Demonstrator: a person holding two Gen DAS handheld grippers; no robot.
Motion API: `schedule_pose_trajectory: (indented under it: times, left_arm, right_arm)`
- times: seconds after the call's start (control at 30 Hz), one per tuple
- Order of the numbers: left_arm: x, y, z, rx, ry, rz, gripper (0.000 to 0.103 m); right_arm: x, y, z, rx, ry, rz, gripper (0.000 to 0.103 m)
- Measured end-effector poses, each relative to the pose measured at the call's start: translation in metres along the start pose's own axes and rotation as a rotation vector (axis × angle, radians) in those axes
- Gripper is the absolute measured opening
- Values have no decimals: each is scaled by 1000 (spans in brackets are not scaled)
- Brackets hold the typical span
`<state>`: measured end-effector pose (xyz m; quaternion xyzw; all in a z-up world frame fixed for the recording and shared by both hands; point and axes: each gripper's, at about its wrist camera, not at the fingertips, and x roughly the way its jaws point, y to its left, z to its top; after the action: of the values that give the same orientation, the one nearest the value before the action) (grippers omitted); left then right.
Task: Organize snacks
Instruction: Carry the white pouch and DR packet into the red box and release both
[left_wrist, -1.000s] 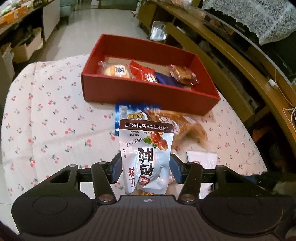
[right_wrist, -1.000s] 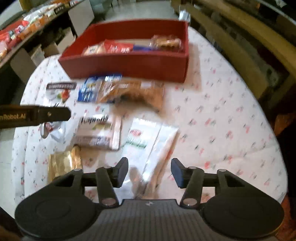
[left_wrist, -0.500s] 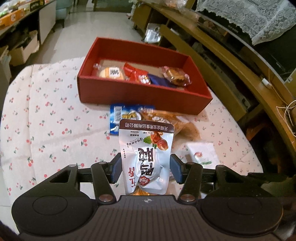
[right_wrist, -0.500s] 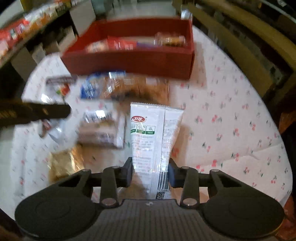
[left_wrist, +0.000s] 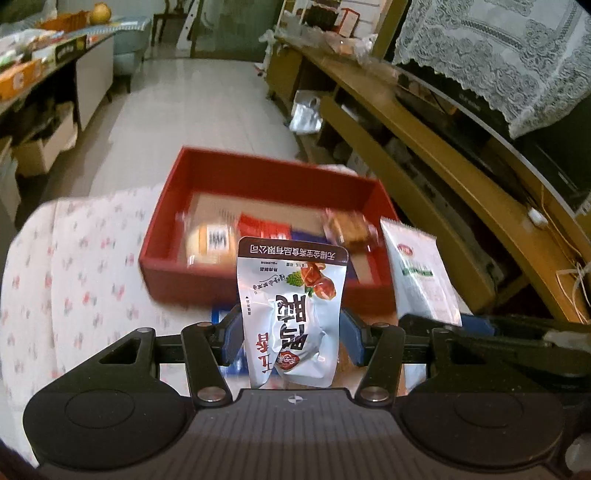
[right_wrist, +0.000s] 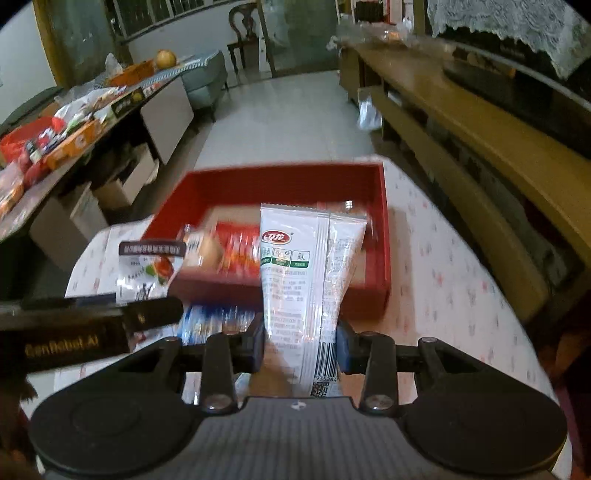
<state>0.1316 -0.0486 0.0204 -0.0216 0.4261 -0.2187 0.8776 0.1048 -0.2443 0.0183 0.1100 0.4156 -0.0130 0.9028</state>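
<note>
Looking along left wrist view: left gripper (left_wrist: 291, 334) pinching silver-white chestnut pouch (left_wrist: 291, 314) by its lower half, blue pads pressed on both side edges, pouch upright and upside down to camera, dark band at top. Beyond it, red box (left_wrist: 229, 275) on floral tablecloth (left_wrist: 81, 280); near wall just past pouch tip, far wall close to table's far edge. Inside box, along near wall, blurred: round bun in clear wrap (left_wrist: 212, 240), red packet (left_wrist: 262, 229), dark blue packet partly hidden, brown pastry in clear wrap (left_wrist: 349, 229); rear half of box floor bare cardboard. Blue snack packet (left_wrist: 221, 317) on cloth, tucked under left finger. At right, white-green pouch (left_wrist: 417, 273) held up beside box's right end, right gripper's dark frame below it. Open cloth wide at left of box; at right, wooden shelf unit (left_wrist: 424, 158) near table edge. Moving to right wrist view: right gripper (right_wrist: 300, 345) pinching white-green pouch (right_wrist: 303, 280) near its barcode end, pads pressed on both sides, pouch upright, top over box interior. Red box (right_wrist: 384, 236) ahead, right wall near pouch's right edge; bun (right_wrist: 205, 251) and red packet (right_wrist: 240, 251) blurred inside against near wall. Left gripper's finger (right_wrist: 151, 312) crossing at left with chestnut pouch (right_wrist: 147, 271) raised at box's near-left corner. Blue packet (right_wrist: 218, 319) flat on cloth before near wall. Floral tablecloth (right_wrist: 443, 288) bare and broad at right of box, curving to table edge.
</note>
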Motion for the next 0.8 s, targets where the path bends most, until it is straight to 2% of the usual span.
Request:
schedule_pose_trajectory:
  times: [0.2,0.37,0.53,0.7,0.8]
  left_arm:
    - [40,6,39,3,-21,35,62]
    - [76,18,53,-9,-5,67,62]
    - [104,27,49,-13,39,110,62]
    - [104,24,49,4,33,120,63]
    - [102,23,48,18,34,127,64]
  right_arm:
    - [44,6,45,-23,-2,-11,63]
    - [84,7,66,-58,9,-53,63]
    - [118,2,67,-60,64,-70,62]
    - [136,-2,67,-40,88,-71,65]
    - [136,-5,68,-43,91,-82,70]
